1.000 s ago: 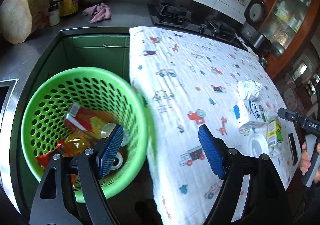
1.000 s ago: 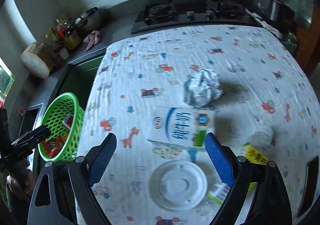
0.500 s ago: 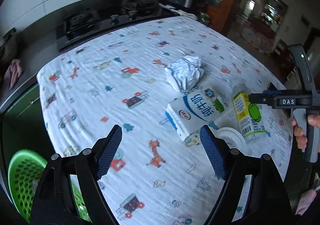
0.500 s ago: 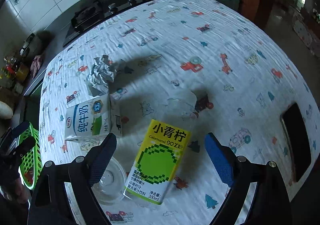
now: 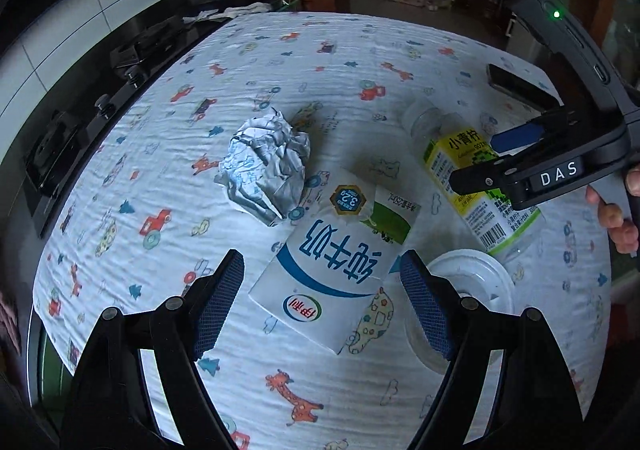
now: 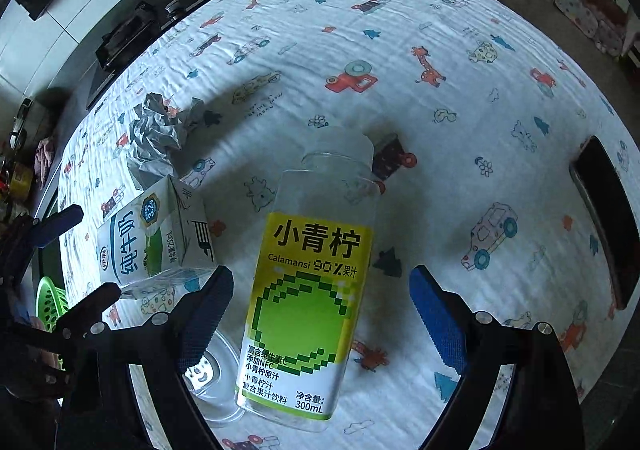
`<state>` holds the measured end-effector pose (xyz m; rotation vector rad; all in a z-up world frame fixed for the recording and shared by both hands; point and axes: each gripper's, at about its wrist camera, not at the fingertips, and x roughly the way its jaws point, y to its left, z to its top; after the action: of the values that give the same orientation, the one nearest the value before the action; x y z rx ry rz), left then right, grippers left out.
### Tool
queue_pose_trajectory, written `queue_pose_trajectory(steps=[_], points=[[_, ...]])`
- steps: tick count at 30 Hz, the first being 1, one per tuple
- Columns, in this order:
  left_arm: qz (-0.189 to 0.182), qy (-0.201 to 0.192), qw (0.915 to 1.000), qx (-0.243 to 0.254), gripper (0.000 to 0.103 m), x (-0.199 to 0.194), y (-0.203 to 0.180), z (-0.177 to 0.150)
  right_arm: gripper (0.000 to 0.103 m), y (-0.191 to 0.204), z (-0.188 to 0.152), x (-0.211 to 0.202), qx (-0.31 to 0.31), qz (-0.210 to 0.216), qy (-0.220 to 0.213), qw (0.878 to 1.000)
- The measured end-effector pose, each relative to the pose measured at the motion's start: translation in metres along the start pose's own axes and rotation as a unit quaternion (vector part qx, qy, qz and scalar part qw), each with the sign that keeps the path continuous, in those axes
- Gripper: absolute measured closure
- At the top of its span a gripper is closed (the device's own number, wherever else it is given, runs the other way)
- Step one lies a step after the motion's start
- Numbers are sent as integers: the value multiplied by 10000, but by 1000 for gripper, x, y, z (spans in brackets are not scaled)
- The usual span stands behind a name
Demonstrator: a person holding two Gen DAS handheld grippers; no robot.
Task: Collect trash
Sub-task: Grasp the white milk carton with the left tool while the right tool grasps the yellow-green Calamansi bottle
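Note:
A white milk carton (image 5: 336, 262) lies on the cartoon-print tablecloth (image 5: 360, 62), and my open left gripper (image 5: 320, 302) straddles its near end. A crumpled paper ball (image 5: 266, 166) lies just beyond it. A clear juice bottle with a yellow-green label (image 6: 308, 290) lies on its side between the open fingers of my right gripper (image 6: 320, 314); it also shows in the left wrist view (image 5: 472, 178). A clear plastic lid (image 5: 472, 286) lies beside the carton. The green trash basket (image 6: 50, 304) shows at the left edge.
A black phone (image 6: 608, 218) lies on the cloth at the right. A gas stove (image 5: 80, 118) sits behind the table's far left edge. My right gripper's body (image 5: 560, 170) hovers over the bottle in the left wrist view.
My left gripper swung from the green basket to the table and closed in on the milk carton. My right gripper moved right and down over the juice bottle.

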<state>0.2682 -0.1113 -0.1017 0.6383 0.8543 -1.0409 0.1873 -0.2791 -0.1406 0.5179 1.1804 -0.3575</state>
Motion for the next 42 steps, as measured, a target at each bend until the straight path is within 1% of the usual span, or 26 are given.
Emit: queue_pose_trajectory(steps=[6, 16, 18, 20, 22, 24, 28, 29, 30, 31, 32, 34, 35, 36, 37, 40, 42], points=[[-145, 134, 9996, 209, 23, 17, -2, 4, 16, -1, -2, 1, 69, -4, 39, 10000], [-178, 152, 9983, 530, 24, 26, -5, 5, 16, -1, -1, 7, 126, -9, 92, 9999], [-185, 138, 9982, 551, 24, 27, -6, 5, 16, 0, 0, 7, 127, -27, 98, 9999], [-198, 131, 9981, 576, 28, 29, -8, 5, 16, 0, 0, 9, 131, -59, 113, 9998], [-164, 69, 9982, 579, 29, 29, -10, 5, 17, 0, -1, 11, 136, -86, 136, 9998], [-138, 21, 9984, 546, 30, 27, -10, 4, 20, 0, -1, 13, 149, -106, 148, 9997], [-47, -111, 9988, 472, 33, 21, -11, 1, 23, -1, -1, 16, 134, -154, 200, 9996], [-30, -152, 9989, 437, 36, 18, -11, 0, 24, -1, 0, 17, 132, -158, 213, 9996], [-93, -192, 9990, 383, 53, 15, -11, -1, 26, 0, 1, 20, 129, -169, 226, 9995], [-162, -185, 9993, 295, 66, 12, -10, 0, 26, 0, 1, 22, 121, -194, 242, 9994], [-184, -185, 9995, 192, 70, 9, -8, 0, 27, 0, 1, 24, 121, -194, 254, 9994], [-176, -156, 9997, 21, 70, 6, -5, -2, 29, 0, 2, 25, 78, -237, 235, 9994], [-155, -170, 9997, -30, 71, 5, -4, -4, 32, 2, 2, 26, 45, -253, 222, 9994], [-153, -186, 9997, -65, 71, 4, -3, -6, 40, 3, 3, 25, 10, -239, 210, 9995], [-157, -192, 9997, -79, 72, 3, -3, -8, 44, 4, 3, 24, -11, -201, 193, 9996], [-229, -84, 9996, -111, 73, 6, -3, -10, 44, 6, 5, 25, -71, -220, 203, 9995], [-231, -68, 9997, -94, 72, 6, -3, -10, 45, 4, 5, 25, -54, -182, 206, 9996]])
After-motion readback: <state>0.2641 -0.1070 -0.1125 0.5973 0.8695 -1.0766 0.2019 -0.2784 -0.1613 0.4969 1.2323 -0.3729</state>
